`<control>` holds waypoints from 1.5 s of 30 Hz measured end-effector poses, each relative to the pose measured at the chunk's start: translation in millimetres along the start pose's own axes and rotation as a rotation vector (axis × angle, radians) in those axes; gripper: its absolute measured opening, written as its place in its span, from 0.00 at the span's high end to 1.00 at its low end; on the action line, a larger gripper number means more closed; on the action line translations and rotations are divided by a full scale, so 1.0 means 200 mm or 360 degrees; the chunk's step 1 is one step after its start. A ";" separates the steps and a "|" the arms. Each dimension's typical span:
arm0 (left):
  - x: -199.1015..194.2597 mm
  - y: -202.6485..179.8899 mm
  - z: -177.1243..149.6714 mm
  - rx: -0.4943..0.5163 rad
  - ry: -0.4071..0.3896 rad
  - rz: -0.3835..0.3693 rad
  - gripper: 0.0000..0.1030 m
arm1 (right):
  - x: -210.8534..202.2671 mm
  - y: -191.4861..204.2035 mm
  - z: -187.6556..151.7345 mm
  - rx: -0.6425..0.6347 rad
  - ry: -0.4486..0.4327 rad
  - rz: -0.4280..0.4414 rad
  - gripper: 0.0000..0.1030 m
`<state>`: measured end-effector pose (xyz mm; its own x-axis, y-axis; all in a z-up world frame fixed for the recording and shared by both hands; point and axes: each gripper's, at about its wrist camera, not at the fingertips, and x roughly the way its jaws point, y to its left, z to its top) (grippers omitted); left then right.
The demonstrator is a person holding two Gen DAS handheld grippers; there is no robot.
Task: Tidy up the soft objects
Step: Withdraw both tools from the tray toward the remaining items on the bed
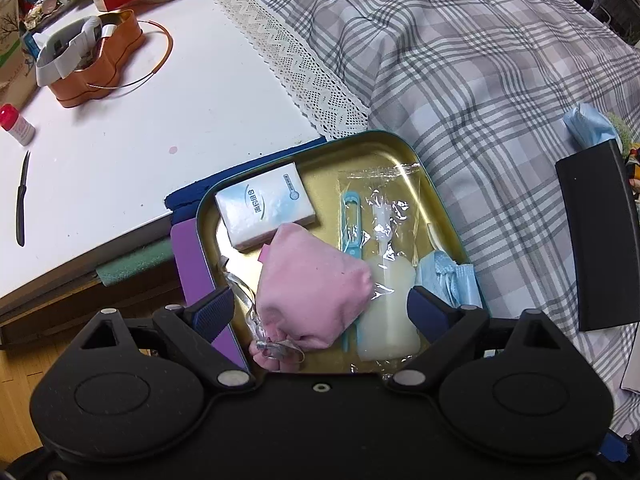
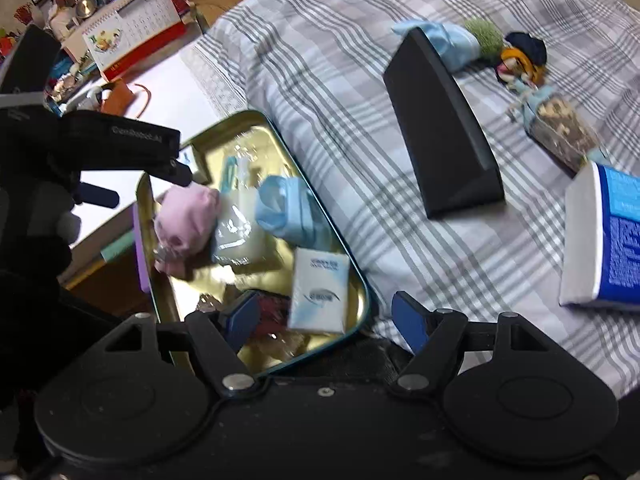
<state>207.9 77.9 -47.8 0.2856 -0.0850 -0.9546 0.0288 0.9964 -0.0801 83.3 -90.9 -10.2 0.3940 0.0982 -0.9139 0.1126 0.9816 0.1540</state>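
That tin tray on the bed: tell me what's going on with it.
A person with two handheld grippers is sorting soft items into the gold tin tray. The left gripper, jaws open, hovers over the pink pouch in it. The right gripper, also open, hangs over a tissue pack. A blue face mask is outside the tray, on the plaid bedspread.

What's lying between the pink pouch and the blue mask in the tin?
A clear plastic packet holding a pale bottle lies between the pink fabric pouch and folded blue face mask; left wrist view.

Gold tin tray (image 1: pixel 400 148) on plaid bedspread (image 1: pixel 460 60), pink pouch (image 1: pixel 316 284), tissue pack (image 1: pixel 264 208), blue mask (image 1: pixel 452 276) inside
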 end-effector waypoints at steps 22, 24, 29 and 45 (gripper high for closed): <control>0.02 -0.16 -0.10 0.0253 0.0011 0.0053 0.13 | -0.11 -0.11 -0.10 0.0076 0.0012 -0.0057 0.30; 0.02 -0.18 -0.12 0.0260 0.0018 0.0031 0.13 | -0.13 -0.12 -0.11 0.0083 0.0008 -0.0065 0.30; 0.02 -0.19 -0.16 0.0271 0.0034 -0.0012 0.13 | -0.20 -0.20 -0.11 0.0136 -0.0030 -0.0074 0.30; 0.01 -0.23 -0.22 0.0313 0.0057 -0.0084 0.13 | -0.50 -0.82 0.23 0.0531 -0.0372 -0.0429 0.24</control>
<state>164.0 31.2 -58.2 0.2444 -0.1334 -0.9604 0.2300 0.9702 -0.0762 68.2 -268.6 72.6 0.5003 -0.2293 -0.8349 0.5099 0.8573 0.0702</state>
